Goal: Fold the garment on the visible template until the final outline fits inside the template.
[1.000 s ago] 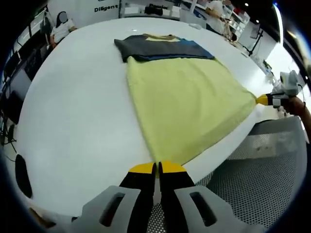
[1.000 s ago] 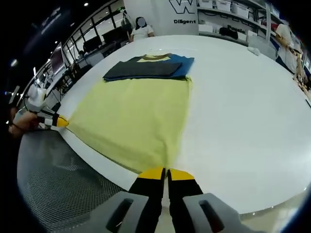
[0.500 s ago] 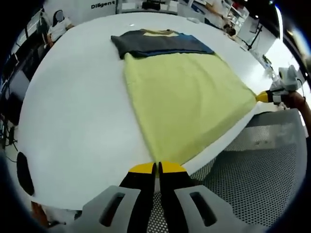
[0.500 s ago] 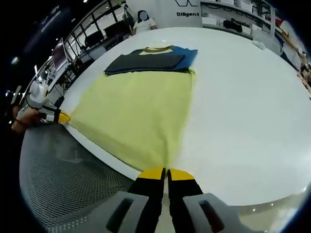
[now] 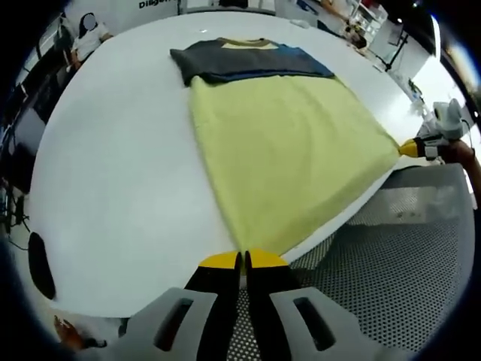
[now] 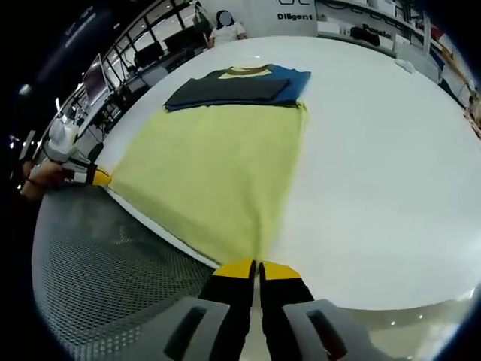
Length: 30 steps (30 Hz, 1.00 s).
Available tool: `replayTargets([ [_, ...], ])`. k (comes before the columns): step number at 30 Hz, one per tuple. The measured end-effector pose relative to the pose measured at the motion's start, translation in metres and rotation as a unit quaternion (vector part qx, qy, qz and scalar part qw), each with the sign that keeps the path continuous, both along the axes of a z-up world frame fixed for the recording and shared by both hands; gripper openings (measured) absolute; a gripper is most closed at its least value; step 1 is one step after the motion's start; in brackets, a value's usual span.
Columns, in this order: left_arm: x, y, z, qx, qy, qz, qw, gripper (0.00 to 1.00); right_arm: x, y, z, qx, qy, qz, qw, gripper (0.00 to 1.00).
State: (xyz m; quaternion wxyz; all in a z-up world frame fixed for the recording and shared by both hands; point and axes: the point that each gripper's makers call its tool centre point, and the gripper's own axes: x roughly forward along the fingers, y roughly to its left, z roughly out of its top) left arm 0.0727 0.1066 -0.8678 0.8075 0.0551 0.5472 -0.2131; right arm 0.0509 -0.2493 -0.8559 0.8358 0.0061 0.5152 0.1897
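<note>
A garment lies flat on the white table: pale yellow body, dark grey and blue shoulder part folded at the far end. My left gripper is shut on one corner of the near hem. The right gripper holds the other hem corner at the right edge of the left gripper view. In the right gripper view the garment runs away from my right gripper, which is shut on its hem corner, and the left gripper pinches the far corner. The hem is stretched taut between them at the table's edge.
A grey perforated mesh surface lies below the table's near edge. A seated person is beyond the table's far side, with shelves and desks behind. A black oval object sits by the table's left edge.
Both grippers have drawn back a little with the hem, so the garment has slid slightly toward the near table edge and more mesh shows. Both stay shut on the corners.
</note>
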Motion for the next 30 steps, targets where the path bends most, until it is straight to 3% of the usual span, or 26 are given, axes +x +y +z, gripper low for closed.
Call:
replayTargets([
  [4, -0.009, 0.001, -0.001, 0.011, 0.022, -0.005, 0.9997, 0.0, -0.008, 0.002, -0.001, -0.002, 0.017, 0.008, 0.9998, 0.0],
  [16, -0.01, 0.002, -0.001, 0.008, 0.03, 0.009, 0.9995, 0.0, -0.007, 0.004, 0.0, 0.003, 0.019, 0.01, 0.9998, 0.0],
  [30, 0.0, 0.001, 0.015, 0.008, 0.011, 0.014, 0.9998, 0.0, 0.006, 0.002, 0.019, -0.001, 0.002, 0.031, 0.9995, 0.0],
])
